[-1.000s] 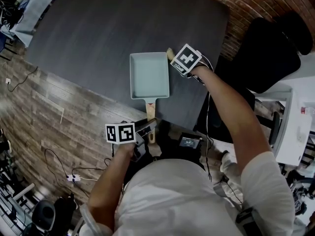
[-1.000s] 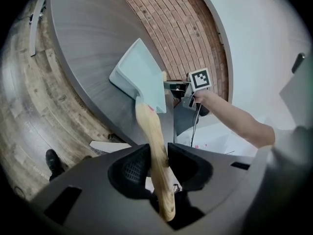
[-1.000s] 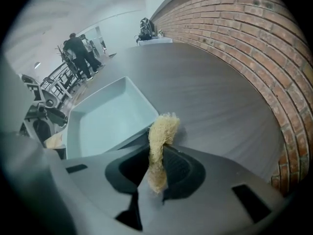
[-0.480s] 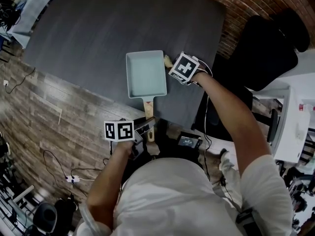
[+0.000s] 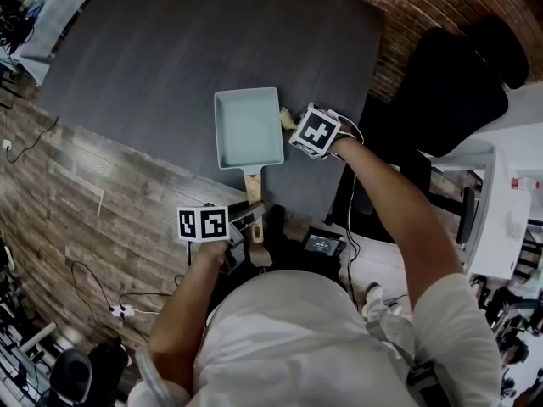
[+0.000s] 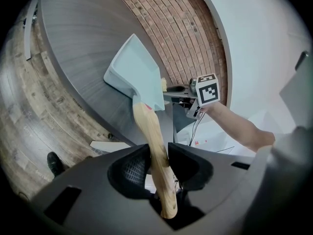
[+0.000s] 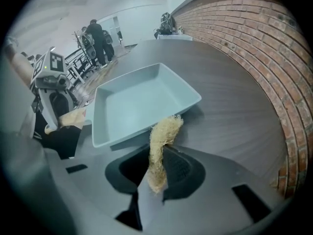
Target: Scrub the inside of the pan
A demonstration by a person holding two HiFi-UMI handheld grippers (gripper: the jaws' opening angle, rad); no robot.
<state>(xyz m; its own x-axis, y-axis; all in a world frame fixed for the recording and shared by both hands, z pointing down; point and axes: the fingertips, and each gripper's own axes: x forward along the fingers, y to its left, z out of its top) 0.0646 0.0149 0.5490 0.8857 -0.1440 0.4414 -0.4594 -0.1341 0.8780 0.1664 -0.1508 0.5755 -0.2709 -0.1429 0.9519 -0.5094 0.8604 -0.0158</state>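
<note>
The pan (image 5: 249, 128), a pale rectangular one, sits on the dark table (image 5: 170, 49) near its near edge, with its wooden handle (image 5: 253, 185) sticking out over that edge. The left gripper (image 6: 156, 165) has its jaws closed partway on the handle, both pads pressing on the wood. The right gripper (image 7: 159, 168) points steeply down just right of the pan and pinches a straw-coloured scrubber (image 7: 160, 146), whose tip hangs beside the pan's right rim, outside the basin. A brick wall (image 5: 399, 24) runs along the table's far right, and a plank floor (image 5: 68, 202) lies to the left.
</note>
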